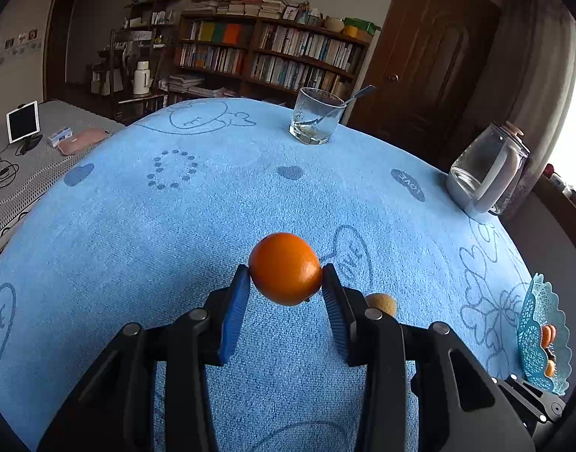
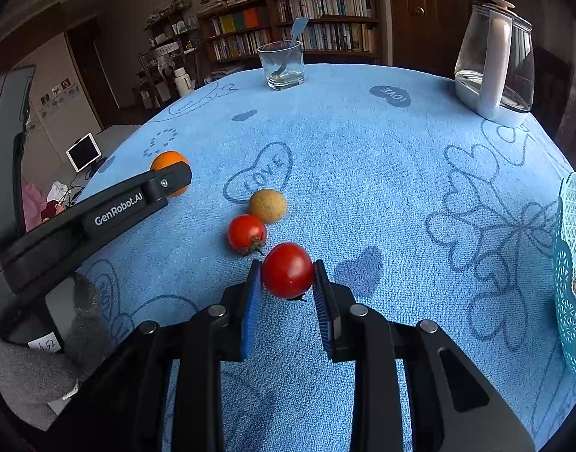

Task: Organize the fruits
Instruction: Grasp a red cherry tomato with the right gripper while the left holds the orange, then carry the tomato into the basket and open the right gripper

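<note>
The left tongs [image 1: 285, 277] are clamped on an orange [image 1: 285, 268], their blue pads [image 1: 236, 310] pressing its two sides, with the fruit held just above the blue-towelled surface [image 1: 175, 226]. The right tongs [image 2: 287, 278] are closed on a red tomato [image 2: 287, 270], pads against both flanks; whether it rests on the surface or is lifted clear cannot be told. Just beyond it lie a second tomato [image 2: 246, 233] and a tan round fruit [image 2: 268, 205], touching each other on the cloth. A lacy turquoise basket [image 2: 569, 293] stands at the right edge of the surface, with orange-coloured pieces showing behind its wall. A drinking glass [image 2: 281, 65] with a spoon and a clear kettle [image 2: 495, 64] stand at the far edge.
</note>
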{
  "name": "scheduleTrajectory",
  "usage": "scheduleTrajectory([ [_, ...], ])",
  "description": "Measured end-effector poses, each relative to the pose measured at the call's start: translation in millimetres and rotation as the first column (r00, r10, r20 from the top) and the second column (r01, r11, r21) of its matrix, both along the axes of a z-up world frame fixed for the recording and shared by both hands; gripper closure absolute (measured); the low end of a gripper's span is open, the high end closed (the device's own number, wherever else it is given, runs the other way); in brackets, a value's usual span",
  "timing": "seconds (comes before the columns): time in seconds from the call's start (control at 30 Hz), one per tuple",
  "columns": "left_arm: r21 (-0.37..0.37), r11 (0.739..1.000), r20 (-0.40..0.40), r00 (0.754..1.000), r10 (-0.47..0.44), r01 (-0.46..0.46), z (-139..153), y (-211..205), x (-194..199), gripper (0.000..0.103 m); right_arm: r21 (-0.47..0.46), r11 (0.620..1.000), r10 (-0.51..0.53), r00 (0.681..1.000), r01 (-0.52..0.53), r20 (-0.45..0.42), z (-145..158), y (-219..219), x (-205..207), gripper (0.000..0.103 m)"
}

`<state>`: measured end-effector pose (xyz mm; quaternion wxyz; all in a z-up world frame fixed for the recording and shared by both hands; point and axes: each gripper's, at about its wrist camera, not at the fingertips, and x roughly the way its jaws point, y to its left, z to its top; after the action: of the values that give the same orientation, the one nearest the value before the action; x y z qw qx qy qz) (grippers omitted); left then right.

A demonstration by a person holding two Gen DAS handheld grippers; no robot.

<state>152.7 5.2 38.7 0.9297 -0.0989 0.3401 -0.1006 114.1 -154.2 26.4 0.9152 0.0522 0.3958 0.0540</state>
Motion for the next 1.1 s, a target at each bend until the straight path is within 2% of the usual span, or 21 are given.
scheduleTrajectory([
  [0.73, 0.014, 1.0, 0.042, 0.999, -0.018, 0.017, 7, -8, -12, 0.063, 0.014, 0.994, -0.108, 0.993, 0.108, 0.042, 18, -23, -39, 0.075],
  [1.1, 0.029, 0.999, 0.043, 0.999, -0.032, 0.031, 6, -14, -14, 0.063, 0.04, 0.981, -0.195, 0.978, 0.192, 0.079, 28, -50, -60, 0.075],
])
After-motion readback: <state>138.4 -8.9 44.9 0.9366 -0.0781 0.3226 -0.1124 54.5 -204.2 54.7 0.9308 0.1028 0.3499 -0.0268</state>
